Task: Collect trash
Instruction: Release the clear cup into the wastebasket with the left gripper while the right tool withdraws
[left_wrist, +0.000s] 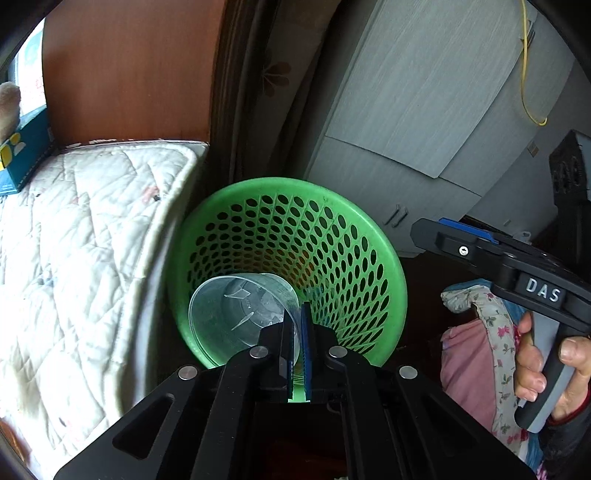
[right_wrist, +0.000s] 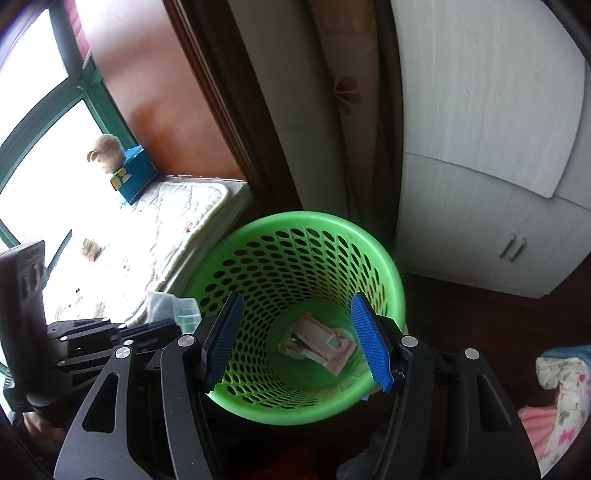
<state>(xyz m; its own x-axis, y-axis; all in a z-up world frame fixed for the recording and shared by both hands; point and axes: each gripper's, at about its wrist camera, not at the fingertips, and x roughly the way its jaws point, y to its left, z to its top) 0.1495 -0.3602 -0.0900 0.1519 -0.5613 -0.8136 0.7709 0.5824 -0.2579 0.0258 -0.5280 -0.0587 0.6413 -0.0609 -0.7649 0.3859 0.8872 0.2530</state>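
Note:
A green perforated waste basket stands on the dark floor beside the mattress; it also shows in the right wrist view. My left gripper is shut on the rim of a clear plastic cup, held over the basket's near left edge. The cup shows faintly in the right wrist view. My right gripper is open and empty above the basket's mouth. A pink and white wrapper lies on the basket's bottom. The right gripper's body shows at right in the left wrist view.
A white quilted mattress lies to the left, with a blue box and a plush toy by the window. A grey cabinet stands behind right. Floral cloth lies at right.

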